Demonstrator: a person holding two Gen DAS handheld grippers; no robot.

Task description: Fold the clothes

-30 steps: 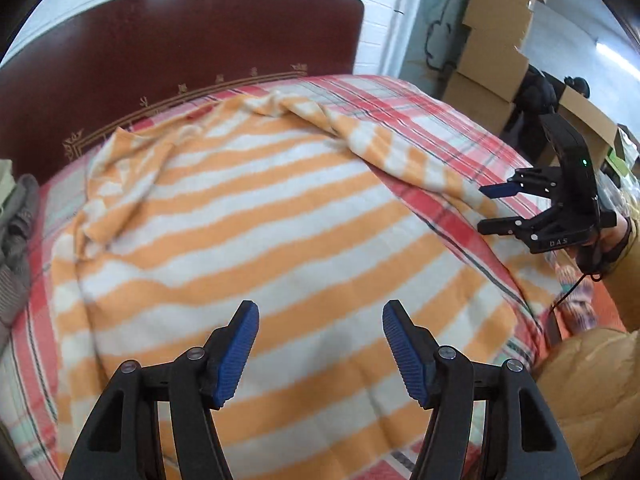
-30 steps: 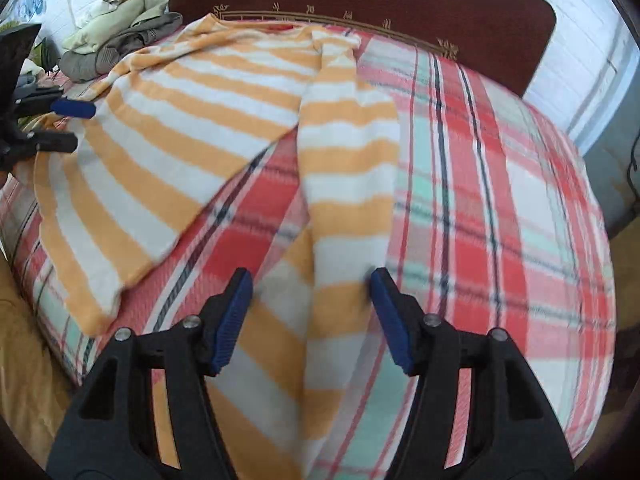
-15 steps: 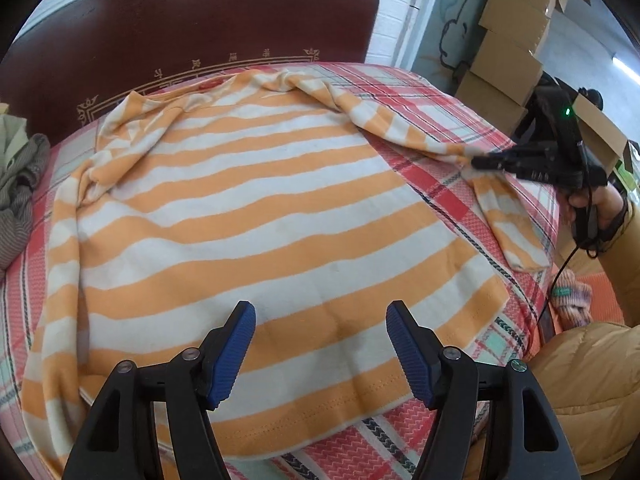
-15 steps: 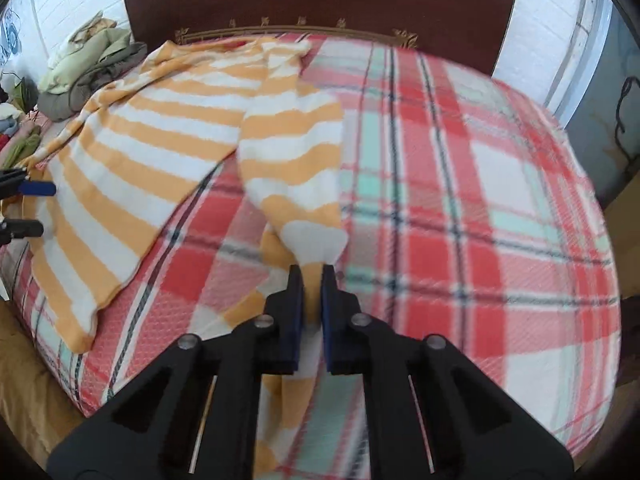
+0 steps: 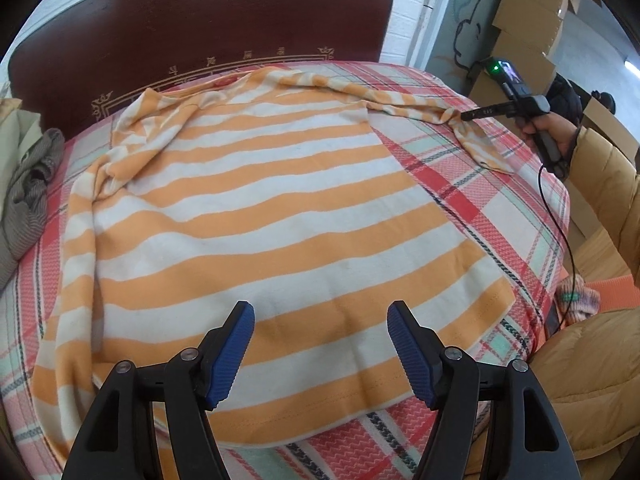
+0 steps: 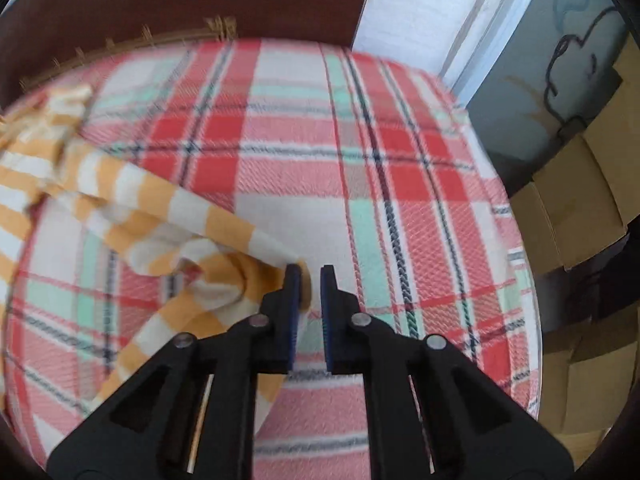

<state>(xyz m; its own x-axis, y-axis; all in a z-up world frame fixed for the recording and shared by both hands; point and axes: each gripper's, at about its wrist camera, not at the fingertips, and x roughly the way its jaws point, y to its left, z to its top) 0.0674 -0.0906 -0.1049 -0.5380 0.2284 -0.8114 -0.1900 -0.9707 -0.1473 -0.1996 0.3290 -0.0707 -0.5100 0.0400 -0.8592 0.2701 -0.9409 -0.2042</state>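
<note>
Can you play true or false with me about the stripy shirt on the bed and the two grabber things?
1. The striped shirt lies spread on the plaid blanket. True.
2. The left hand-held gripper is pinching the shirt's hem. False: it is open, with nothing between its fingers.
3. The right hand-held gripper holds the sleeve. True.
4. The shirt is blue and green. False: it is orange and white.
5. Cardboard boxes stand beside the bed. True.

A bedroom: plaid-covered bed (image 5: 472,208), dark wooden headboard (image 5: 200,28) (cardboard boxes (image 5: 532,12) stacked nearby).
</note>
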